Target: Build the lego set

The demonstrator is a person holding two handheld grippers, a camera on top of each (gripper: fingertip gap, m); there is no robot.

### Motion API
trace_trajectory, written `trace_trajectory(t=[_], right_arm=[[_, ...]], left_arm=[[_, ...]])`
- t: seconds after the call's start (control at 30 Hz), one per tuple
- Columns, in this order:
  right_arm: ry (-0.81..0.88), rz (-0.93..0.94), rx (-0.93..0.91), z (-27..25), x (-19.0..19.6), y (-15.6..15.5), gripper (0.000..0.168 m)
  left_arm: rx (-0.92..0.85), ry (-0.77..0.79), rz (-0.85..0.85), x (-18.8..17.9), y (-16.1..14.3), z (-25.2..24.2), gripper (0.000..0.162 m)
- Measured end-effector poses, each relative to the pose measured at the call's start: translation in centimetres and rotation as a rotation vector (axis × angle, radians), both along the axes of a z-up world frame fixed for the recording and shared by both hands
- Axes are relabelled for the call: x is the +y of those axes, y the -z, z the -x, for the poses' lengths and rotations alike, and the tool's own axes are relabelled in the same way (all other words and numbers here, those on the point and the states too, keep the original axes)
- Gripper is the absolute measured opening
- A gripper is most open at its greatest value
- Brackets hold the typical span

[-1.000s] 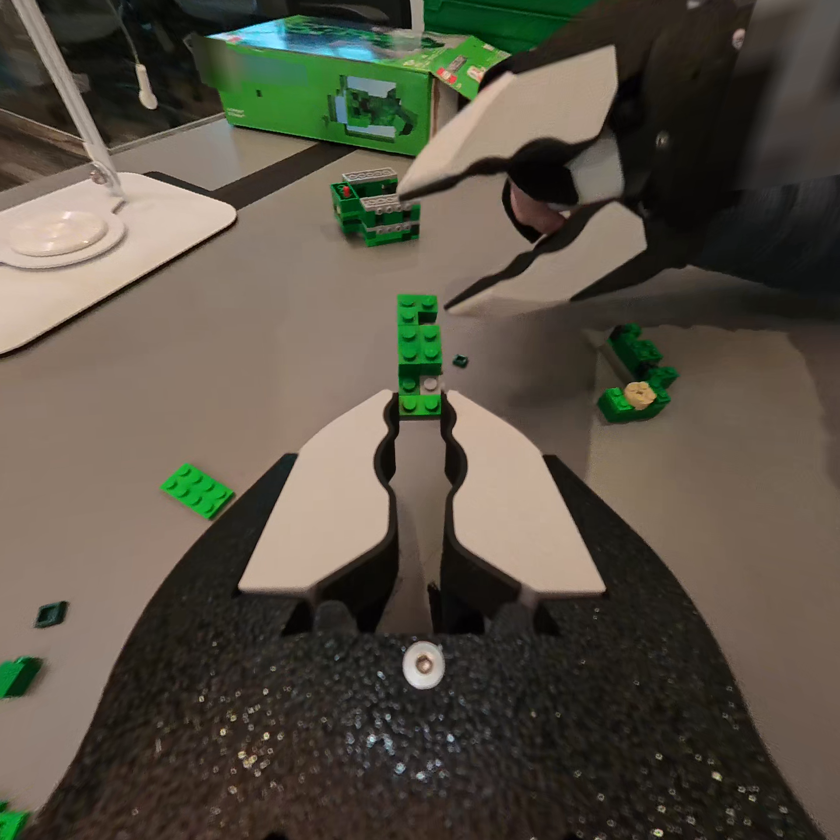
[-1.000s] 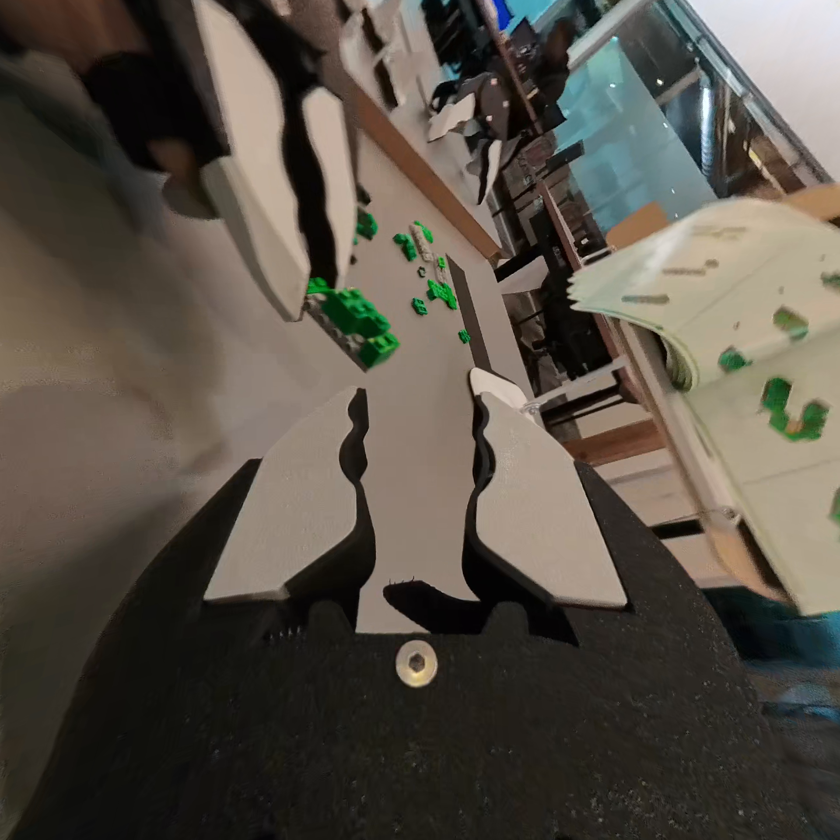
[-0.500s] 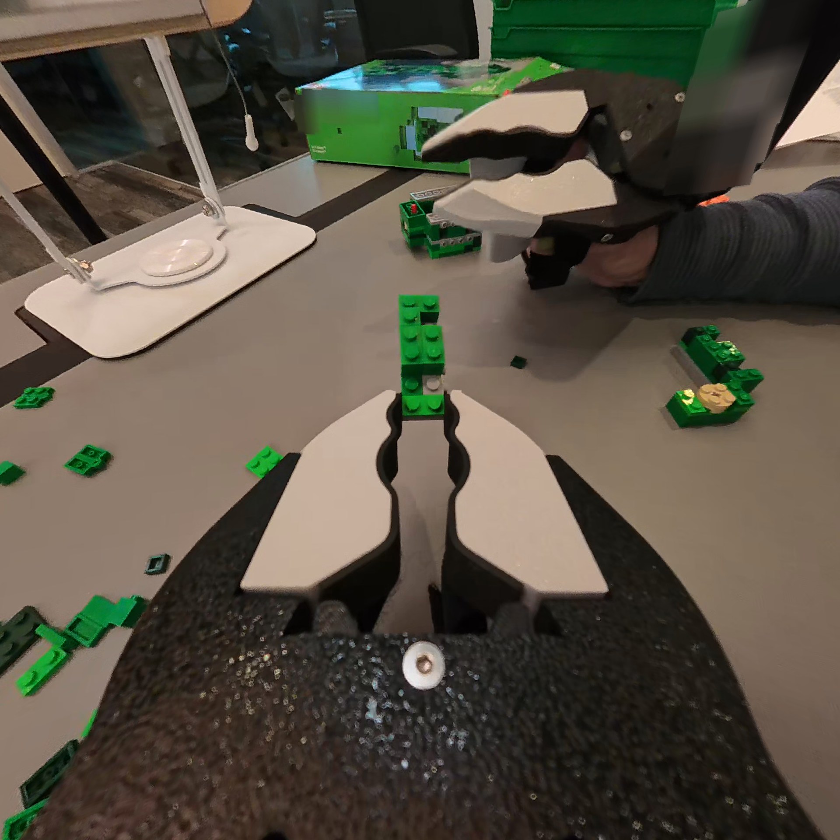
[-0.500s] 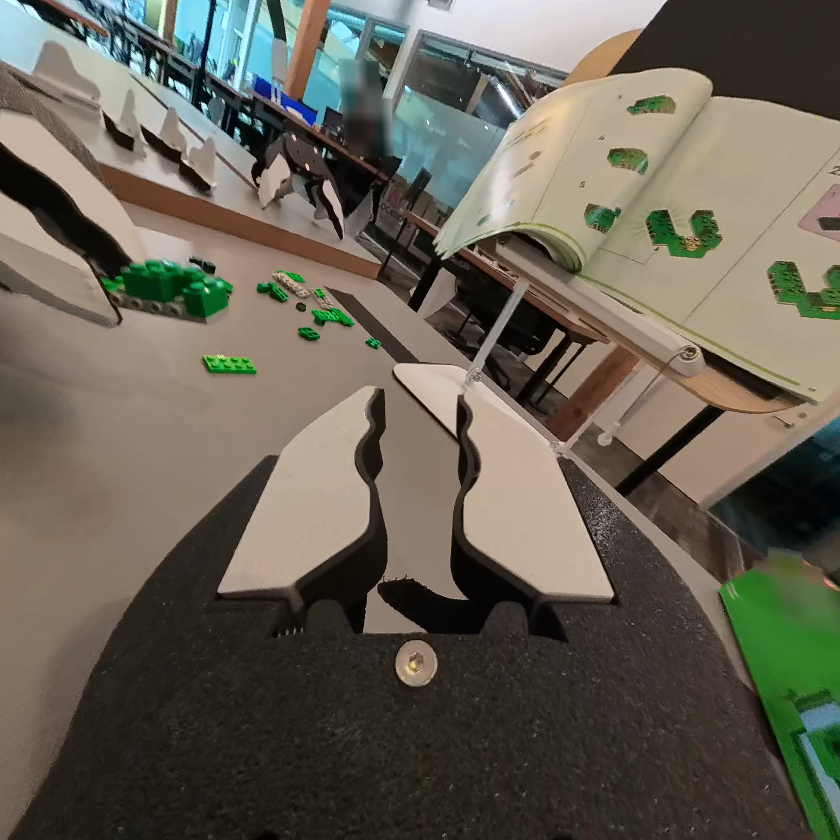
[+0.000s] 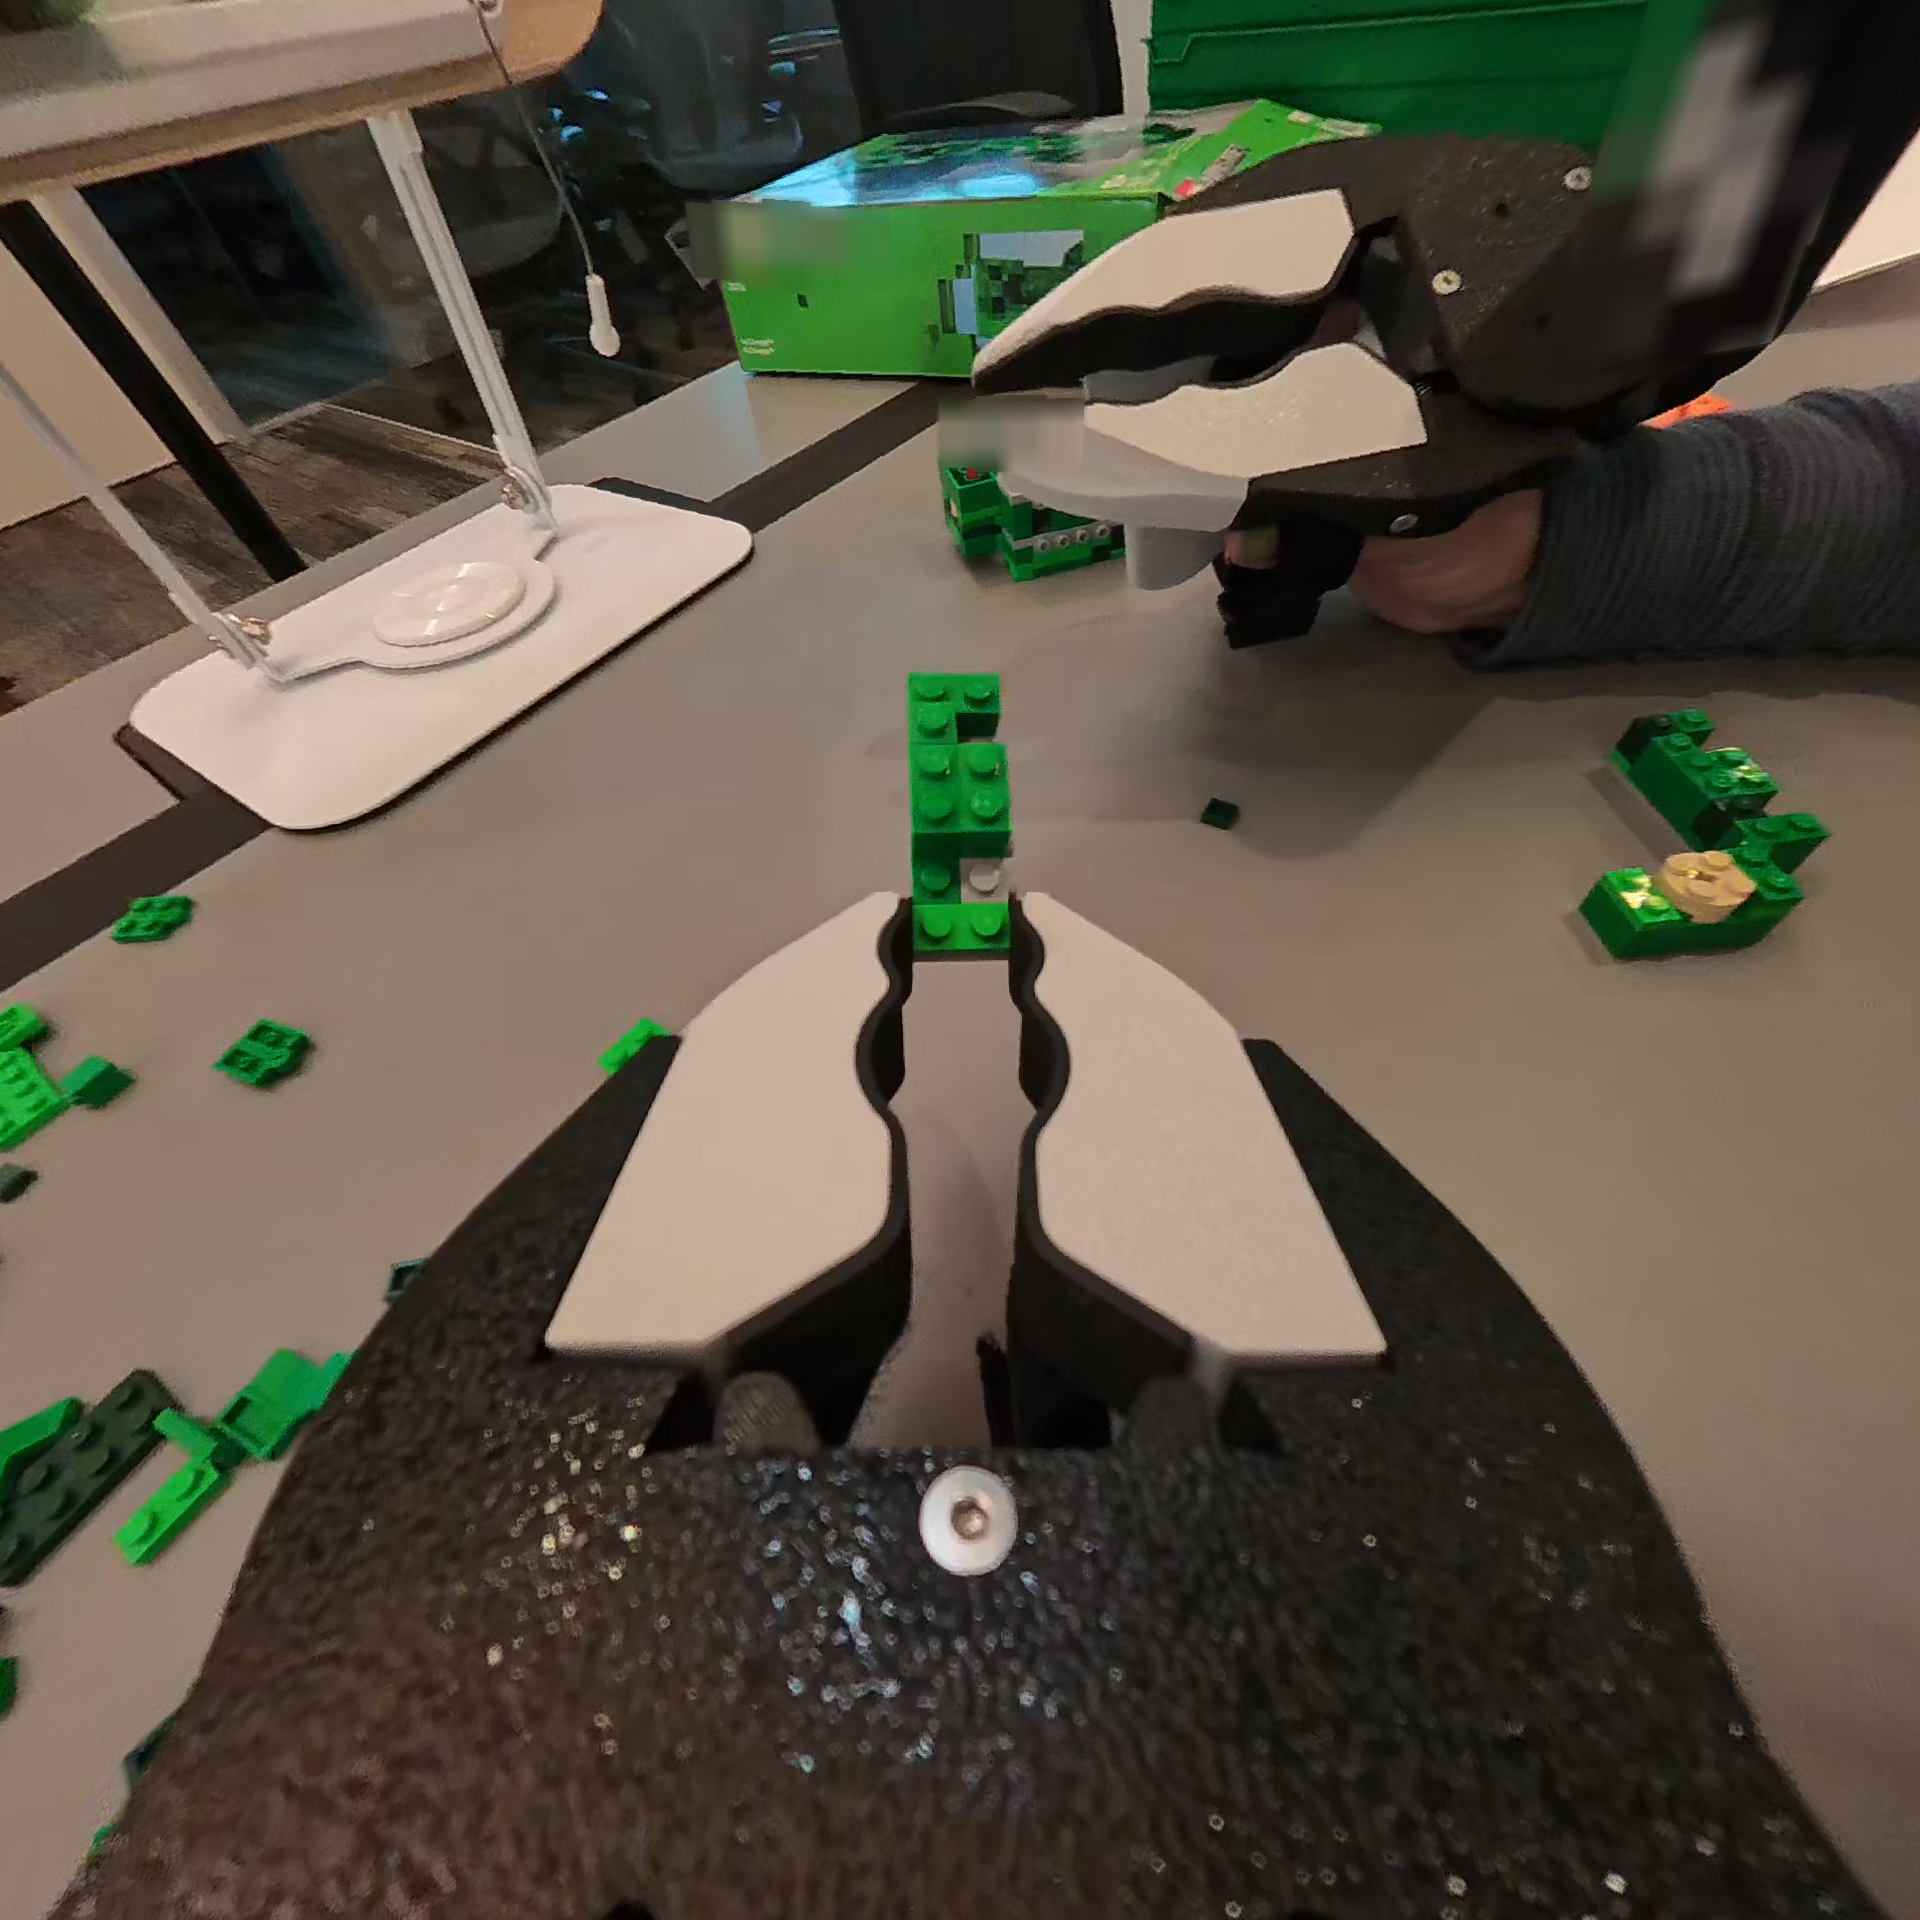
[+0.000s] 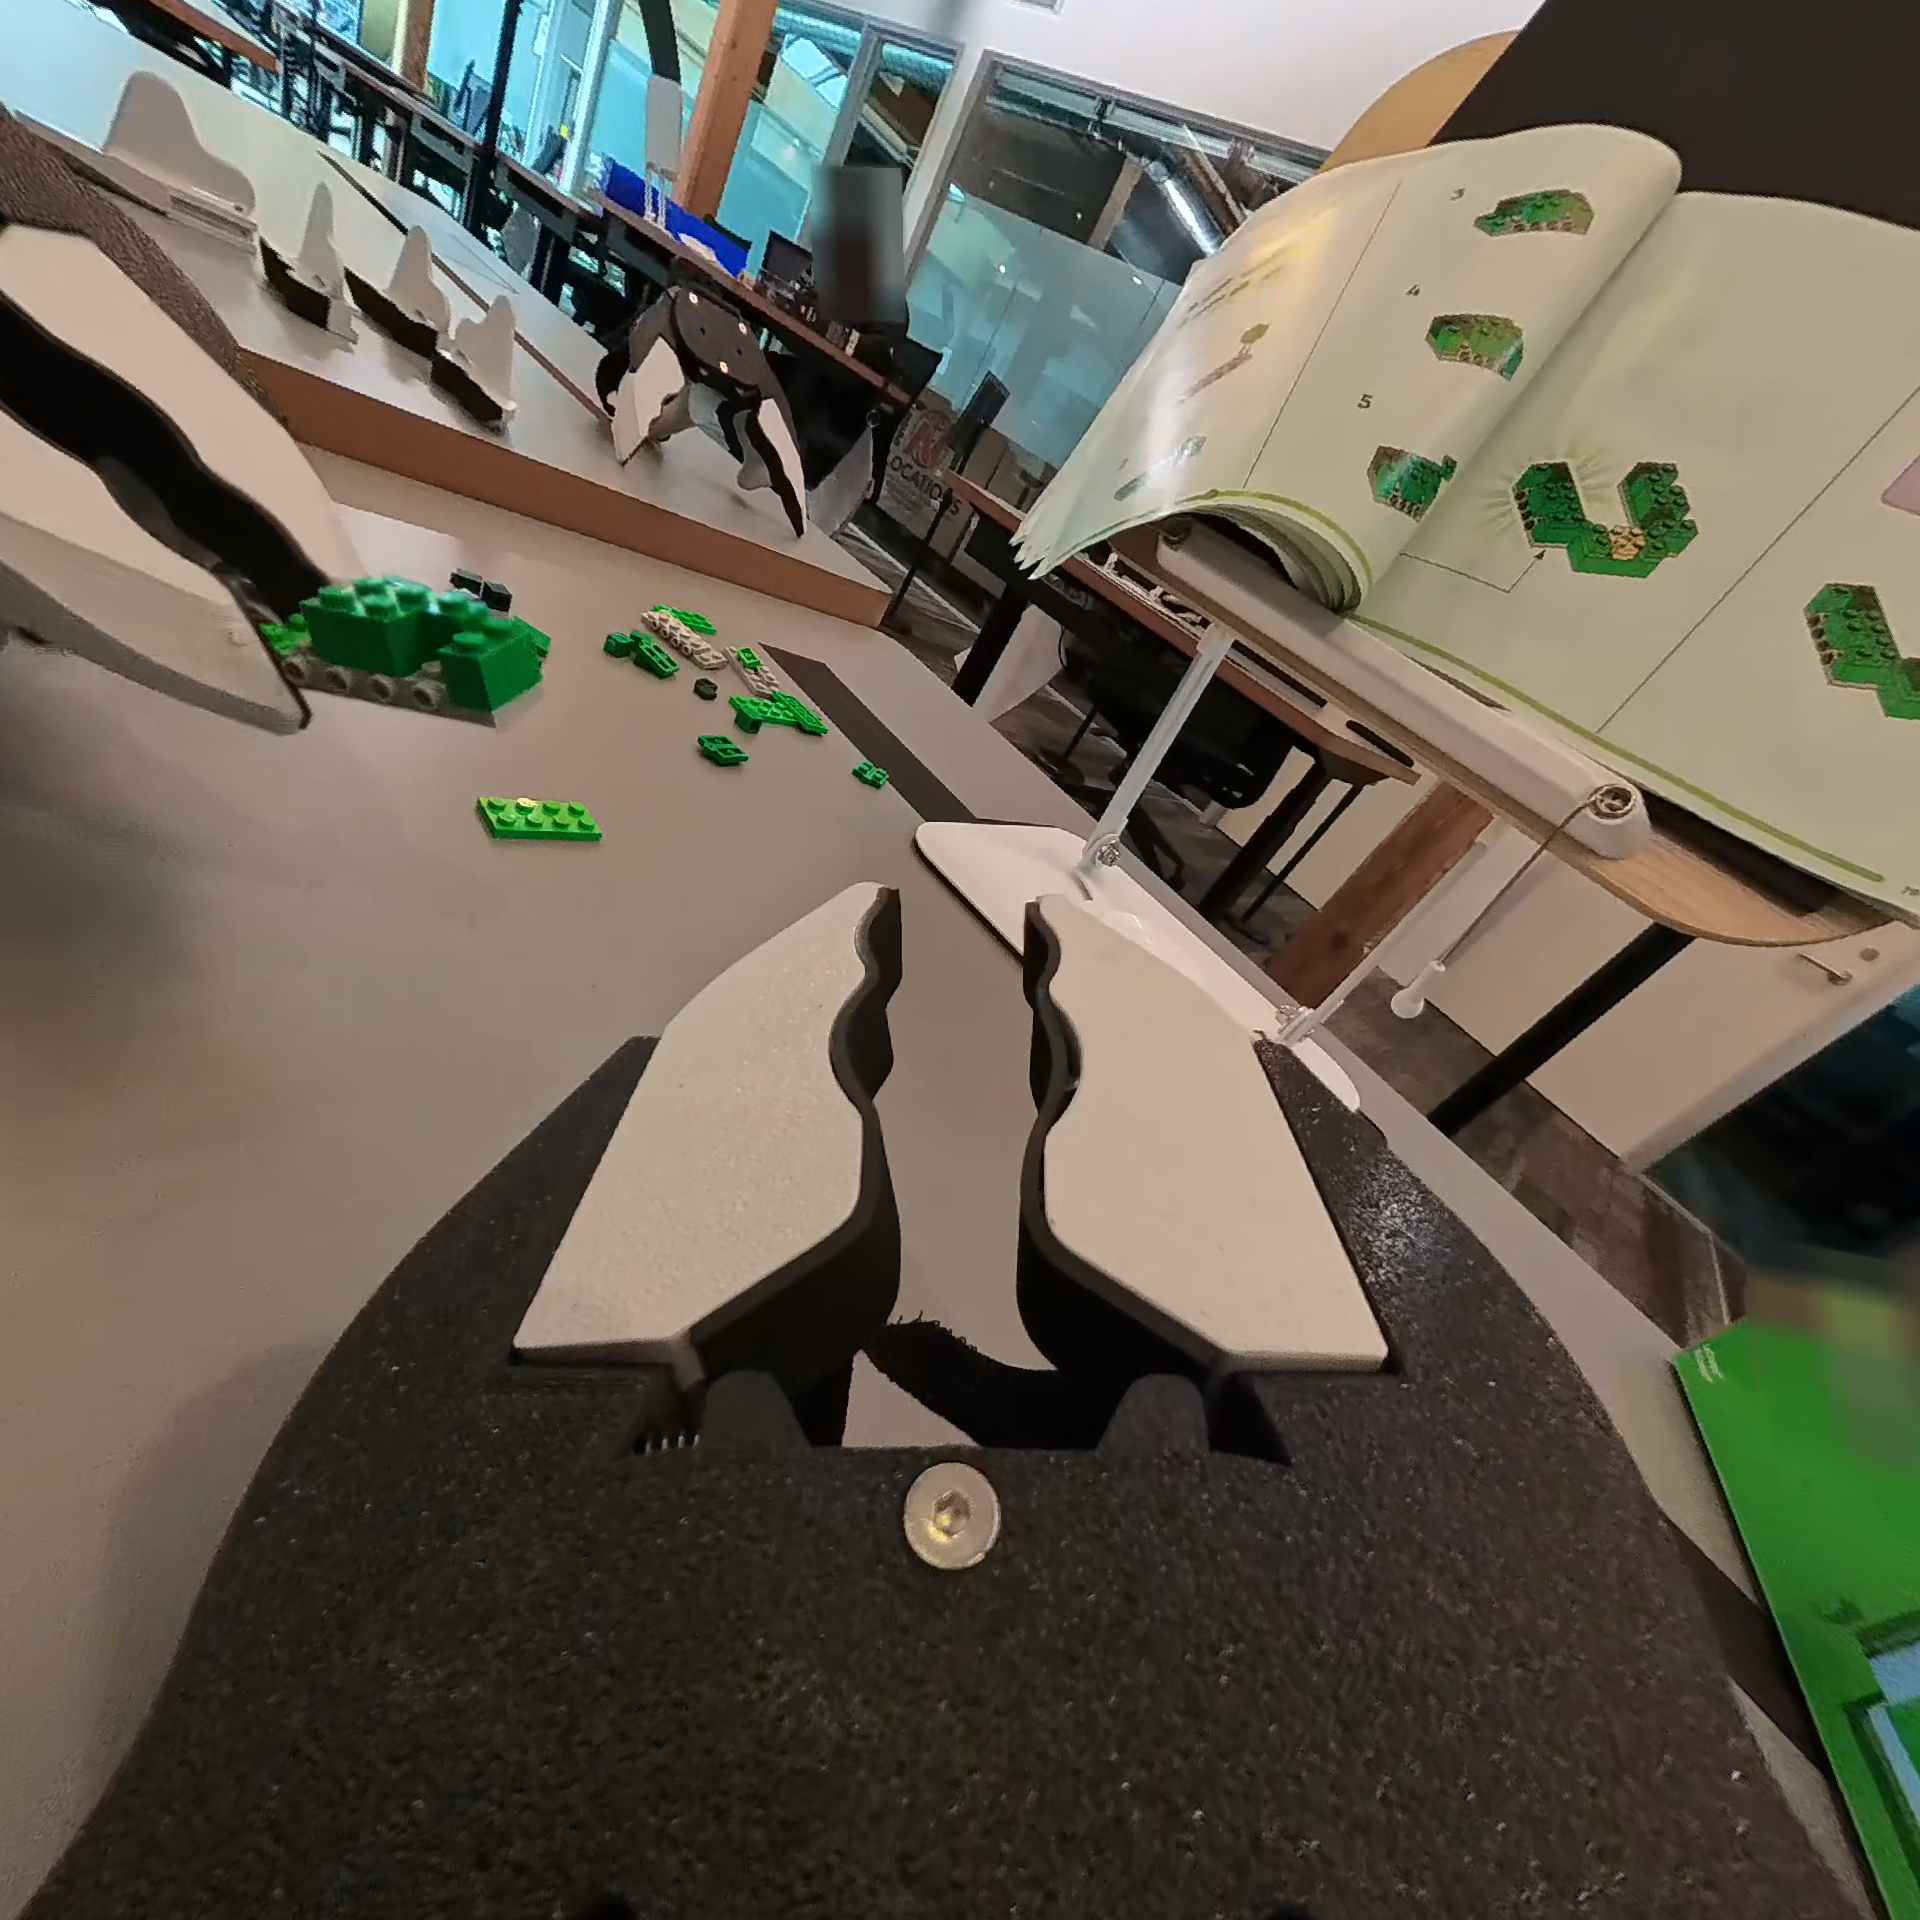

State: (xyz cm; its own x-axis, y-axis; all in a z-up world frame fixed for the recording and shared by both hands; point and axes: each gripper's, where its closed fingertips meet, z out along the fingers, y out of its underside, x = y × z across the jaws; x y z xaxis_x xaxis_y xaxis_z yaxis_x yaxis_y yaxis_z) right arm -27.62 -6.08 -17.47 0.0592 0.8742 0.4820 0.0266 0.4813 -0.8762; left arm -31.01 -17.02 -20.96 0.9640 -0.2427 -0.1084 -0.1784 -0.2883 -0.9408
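From the left wrist view, the left hand-held gripper (image 5: 961, 920) is clamped on the near end of a long green brick assembly (image 5: 958, 808) over the grey worktop (image 5: 623, 831); that thin grip could let it twist. From the right wrist view, the right hand-held gripper (image 6: 961, 914) hangs apart, empty, facing the open instruction booklet (image 6: 1558, 416).

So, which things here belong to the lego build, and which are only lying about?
Belongs to the build:
- green lego assembly, held in the left hand-held gripper
- curved assembly
- loose green plates
- instruction booklet

Lying about:
- green box
- spare grippers
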Motion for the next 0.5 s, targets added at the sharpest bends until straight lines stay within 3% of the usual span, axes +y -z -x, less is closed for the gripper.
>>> trace_trajectory(t=[0.5], right_arm=[[0.0, -0.019, -0.016, 0.3, -0.1, 0.3, 0.018]], left_arm=[[0.112, -0.131, -0.077, -0.5, -0.9, 2.0, 0.017]])
